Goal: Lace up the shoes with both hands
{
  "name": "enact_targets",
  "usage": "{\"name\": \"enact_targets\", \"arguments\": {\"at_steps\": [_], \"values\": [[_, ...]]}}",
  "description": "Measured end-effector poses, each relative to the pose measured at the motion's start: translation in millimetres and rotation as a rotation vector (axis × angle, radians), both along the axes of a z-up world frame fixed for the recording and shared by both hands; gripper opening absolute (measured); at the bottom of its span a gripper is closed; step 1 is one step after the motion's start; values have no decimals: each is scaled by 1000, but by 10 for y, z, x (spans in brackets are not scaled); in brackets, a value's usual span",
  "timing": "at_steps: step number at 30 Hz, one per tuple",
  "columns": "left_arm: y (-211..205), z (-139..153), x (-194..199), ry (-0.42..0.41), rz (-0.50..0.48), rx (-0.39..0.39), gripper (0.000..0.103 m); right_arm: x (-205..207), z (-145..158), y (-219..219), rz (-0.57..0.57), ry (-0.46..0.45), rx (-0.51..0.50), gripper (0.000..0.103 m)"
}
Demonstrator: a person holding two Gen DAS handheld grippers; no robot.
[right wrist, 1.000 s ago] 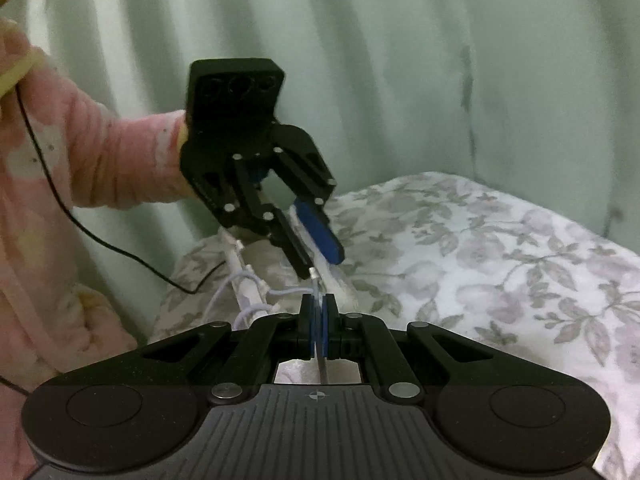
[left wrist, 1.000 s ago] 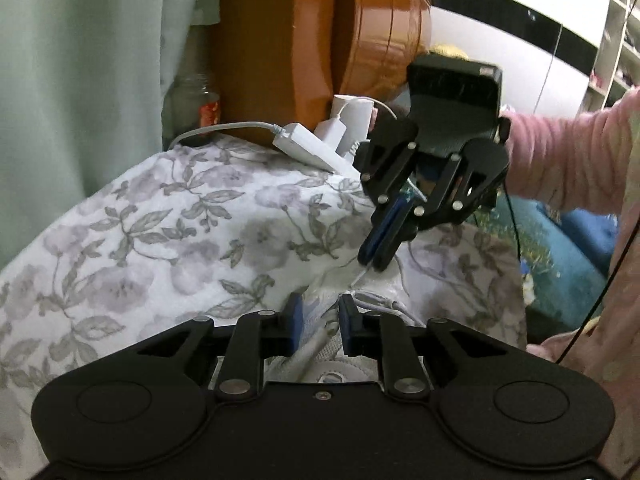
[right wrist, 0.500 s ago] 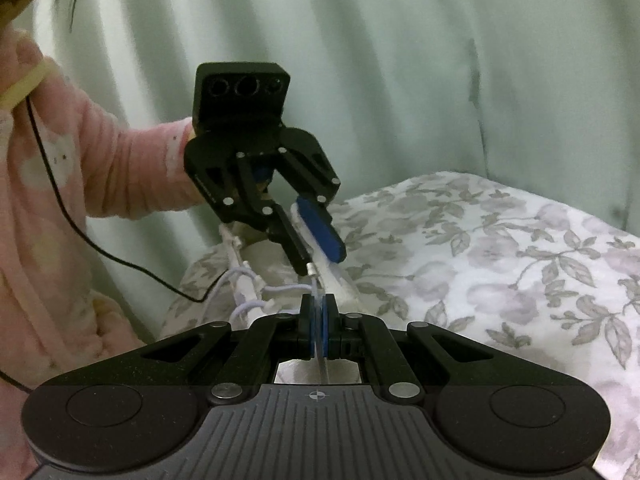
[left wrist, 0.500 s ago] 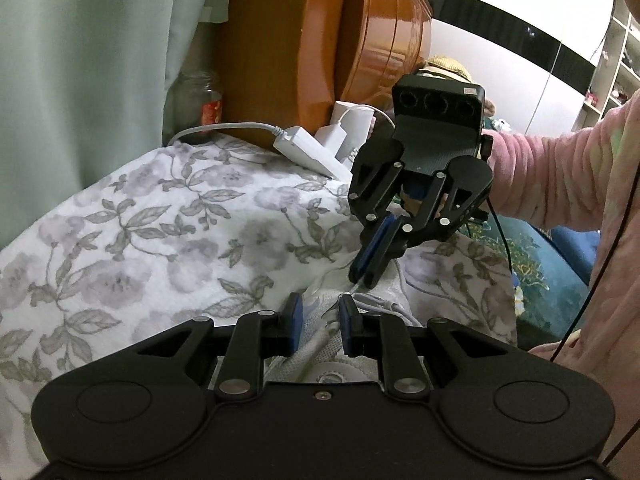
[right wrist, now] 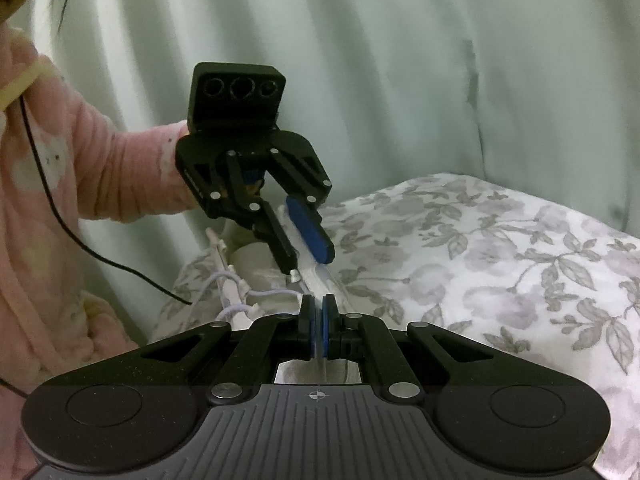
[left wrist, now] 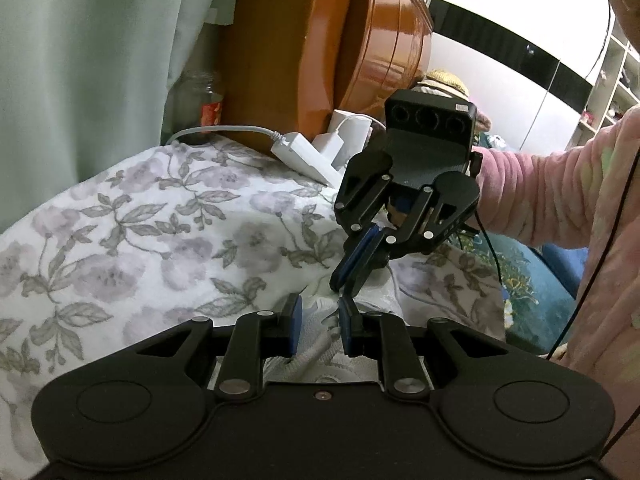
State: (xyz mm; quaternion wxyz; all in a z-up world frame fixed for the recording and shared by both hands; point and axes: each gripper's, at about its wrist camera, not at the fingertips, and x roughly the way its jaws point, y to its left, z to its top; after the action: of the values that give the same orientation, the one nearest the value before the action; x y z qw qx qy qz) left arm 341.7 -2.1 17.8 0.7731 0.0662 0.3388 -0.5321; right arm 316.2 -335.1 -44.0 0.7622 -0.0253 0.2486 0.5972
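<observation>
Left gripper (left wrist: 318, 322): my 2 fingers (left wrist: 291, 322) stand apart with a clear gap. A strand of white lace (left wrist: 314, 354) runs through that gap, but the pads do not press it. I hold nothing on this side.

Right gripper (right wrist: 319, 320): my fingers (right wrist: 307, 322) are pressed together on a flat pale lace end (right wrist: 318, 280). The end runs forward out of the pads, up toward the tips of the left gripper (right wrist: 308, 266), which points down at it from above. From the left wrist view the right gripper (left wrist: 344, 286) shows its blue pads closed together, tip just above the left fingers.

Shoe (right wrist: 256, 268): white, lies on the bed (right wrist: 480, 240) between the 2 grippers, mostly hidden under them. Loose loops of lace (right wrist: 236, 308) lie at its near side in the right wrist view. I cannot tell which eyelets are threaded.

Bed cover: white with grey flower print. A pink fleece sleeve (left wrist: 540, 200) leads to the right gripper; another pink sleeve (right wrist: 120, 176) leads to the left. A thin black cable (right wrist: 100, 256) hangs from the left side.

Behind the bed: a white power strip (left wrist: 298, 156) with a plug, a brown wooden headboard (left wrist: 320, 48), a glass jar (left wrist: 198, 96), a pale green curtain (right wrist: 400, 60).
</observation>
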Motion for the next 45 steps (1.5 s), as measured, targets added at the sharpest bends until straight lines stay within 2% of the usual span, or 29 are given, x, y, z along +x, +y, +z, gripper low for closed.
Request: {"name": "enact_targets", "arguments": {"at_steps": [3, 5, 7, 17, 20, 21, 24, 28, 33, 36, 38, 45], "values": [[94, 1, 15, 24, 31, -68, 18, -10, 18, 19, 2, -10, -11, 2], [131, 17, 10, 26, 53, -78, 18, -28, 20, 4, -1, -1, -4, 2], [117, 54, -28, 6, 63, -21, 18, -50, 1, 1, -5, 5, -9, 2], [-245, 282, -48, -29, -118, 276, 18, -2, -27, 49, -6, 4, -18, 2], [-358, 297, -72, -45, -173, 351, 25, 2, -26, 57, 0, 4, -24, 2], [-398, 306, -90, -55, -194, 378, 30, 3, -26, 60, 3, 5, -25, 3], [-529, 287, -121, -98, -212, 476, 29, 12, -17, 72, 23, 10, -28, 3], [-614, 265, -126, -136, -241, 538, 29, 26, -14, 98, 39, 9, -33, 3], [-603, 239, -106, -133, -219, 525, 28, 17, -17, 73, 48, 1, -22, 3], [-534, 201, -42, -101, -160, 465, 25, 34, -33, 29, 59, 9, -1, 3], [-478, 175, -61, -116, -125, 426, 24, 52, -45, 7, 65, 13, 12, 3], [-190, 85, -43, -85, 9, 228, 23, 140, -89, -44, 75, 40, 68, 2]]}}
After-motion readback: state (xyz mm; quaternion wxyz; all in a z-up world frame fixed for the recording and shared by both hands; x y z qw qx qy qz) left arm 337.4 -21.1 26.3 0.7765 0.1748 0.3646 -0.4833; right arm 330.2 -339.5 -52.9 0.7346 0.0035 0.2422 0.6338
